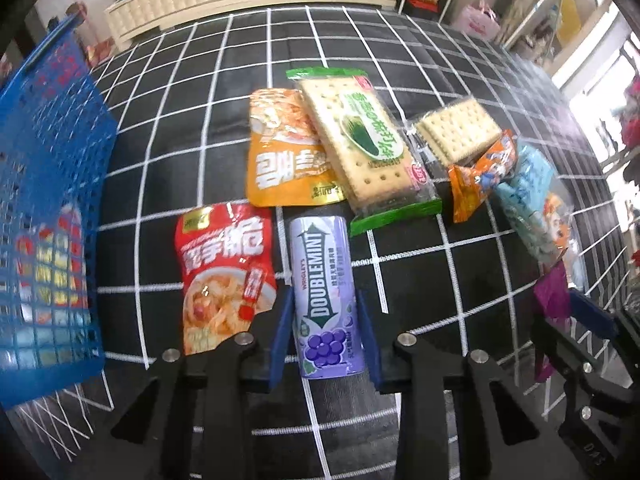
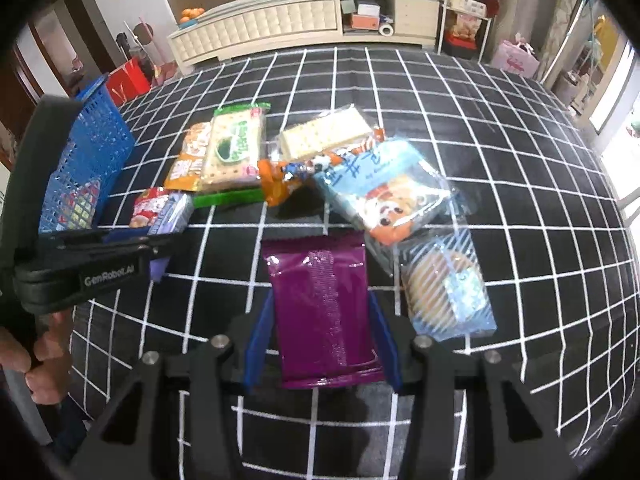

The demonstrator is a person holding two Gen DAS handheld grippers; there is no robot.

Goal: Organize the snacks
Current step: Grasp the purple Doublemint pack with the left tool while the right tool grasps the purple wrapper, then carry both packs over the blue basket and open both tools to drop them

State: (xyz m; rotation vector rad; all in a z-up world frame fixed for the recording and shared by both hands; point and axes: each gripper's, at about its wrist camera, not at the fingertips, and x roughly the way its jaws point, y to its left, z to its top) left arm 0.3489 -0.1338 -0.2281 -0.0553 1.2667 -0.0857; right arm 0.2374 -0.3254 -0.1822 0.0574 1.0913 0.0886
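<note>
Evidently two pickups were in hand at once. The left gripper (image 1: 326,332) was seen with its jaws apart around the Doublemint bottle (image 1: 326,296), which lay flat on the counter (image 1: 192,92); contact could not be confirmed. The right gripper (image 2: 322,340) was likewise spread around the purple packet (image 2: 324,312), not yet clamped. Closing squarely on each item's flanks was judged advisable, the bottle being round and likely to roll. The blue basket (image 1: 48,184), at 9 o'clock of the bottle, was taken as the destination. A red noodle pouch (image 1: 226,272) lay just beside the left jaw and could be snagged. At 12 o'clock, an orange pouch (image 1: 284,152) and cracker packs (image 1: 360,140) were piled, overlapping.
</note>
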